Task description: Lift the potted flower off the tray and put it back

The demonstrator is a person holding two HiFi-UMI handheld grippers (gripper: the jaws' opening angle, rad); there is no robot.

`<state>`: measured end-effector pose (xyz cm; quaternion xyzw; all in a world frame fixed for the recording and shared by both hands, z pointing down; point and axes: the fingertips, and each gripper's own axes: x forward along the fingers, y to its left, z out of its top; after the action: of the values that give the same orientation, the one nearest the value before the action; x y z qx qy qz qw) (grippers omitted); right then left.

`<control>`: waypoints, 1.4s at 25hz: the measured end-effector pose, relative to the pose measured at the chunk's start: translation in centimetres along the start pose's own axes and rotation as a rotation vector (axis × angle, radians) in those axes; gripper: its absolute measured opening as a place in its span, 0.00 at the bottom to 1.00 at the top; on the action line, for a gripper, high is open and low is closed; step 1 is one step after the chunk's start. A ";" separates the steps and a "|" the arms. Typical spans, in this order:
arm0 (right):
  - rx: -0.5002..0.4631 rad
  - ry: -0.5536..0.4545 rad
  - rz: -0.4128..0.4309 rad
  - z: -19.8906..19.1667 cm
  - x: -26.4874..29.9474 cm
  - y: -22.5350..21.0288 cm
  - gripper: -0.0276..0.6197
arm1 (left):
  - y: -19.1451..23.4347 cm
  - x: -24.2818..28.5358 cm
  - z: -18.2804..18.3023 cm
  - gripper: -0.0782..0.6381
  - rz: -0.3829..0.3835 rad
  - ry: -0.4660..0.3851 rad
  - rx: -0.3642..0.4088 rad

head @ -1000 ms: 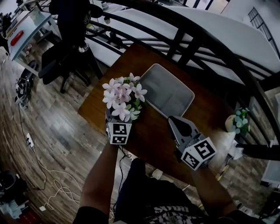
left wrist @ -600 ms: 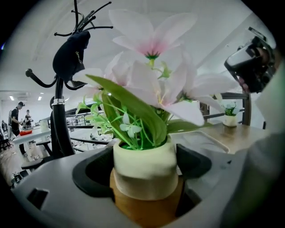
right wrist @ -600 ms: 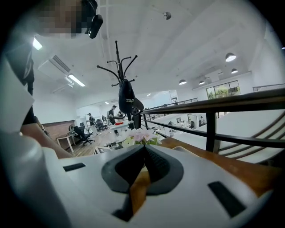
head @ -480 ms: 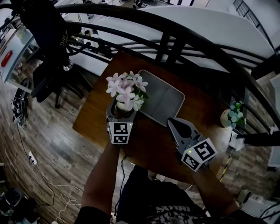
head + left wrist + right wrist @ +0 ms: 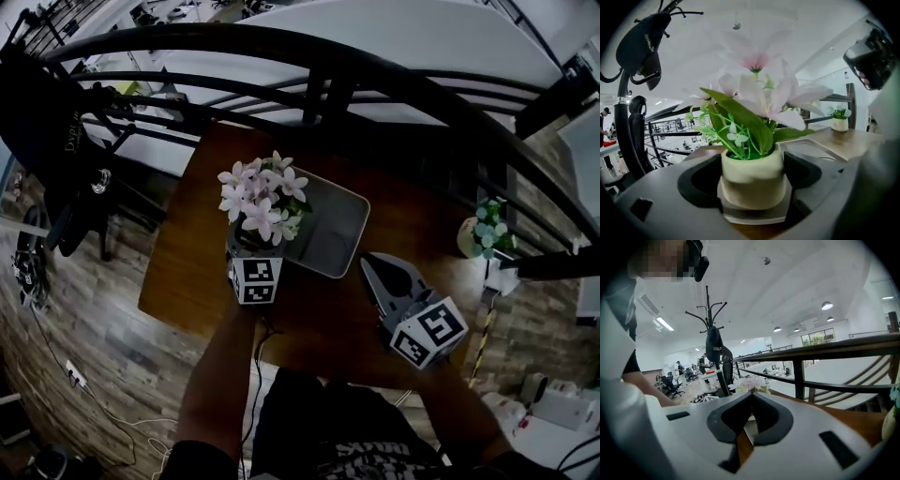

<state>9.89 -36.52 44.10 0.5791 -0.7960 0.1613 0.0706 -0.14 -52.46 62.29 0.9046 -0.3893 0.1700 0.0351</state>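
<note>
While the left gripper [image 5: 251,251] clamps the potted flower [image 5: 262,202] by its smooth, round, cream pot, its dark curved pads press on both sides of the pot. Its jaws have just been closing a little around it. Pale pink petals and glossy green leaves stand upright above the pot, at the near left corner of the grey tray [image 5: 336,225], a shallow rectangle with rounded corners. Whether the pot rests on the tray or hangs just over it cannot be told. To the right, nearer than the tray, the right gripper [image 5: 369,261] is above the dark brown wooden table [image 5: 187,272], its pointed jaws closed tip to tip on nothing. At the table's right edge stands a small white pot of pale flowers [image 5: 480,234].
</note>
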 end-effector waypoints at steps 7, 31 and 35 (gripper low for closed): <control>0.010 -0.001 -0.012 -0.6 -1.3 -1.9 0.04 | -2.6 1.2 -0.2 0.71 0.004 0.016 0.017; -0.039 -0.012 0.169 0.6 -4.0 3.9 0.04 | 1.1 -15.7 2.5 0.57 0.207 0.018 -0.315; -0.045 -0.011 0.191 -0.5 -7.9 5.2 0.04 | -0.3 -22.1 5.9 0.23 0.317 -0.081 -0.341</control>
<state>7.46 -27.77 41.28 0.4998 -0.8514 0.1461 0.0634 -12.38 -38.09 49.35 0.8193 -0.5505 0.0687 0.1447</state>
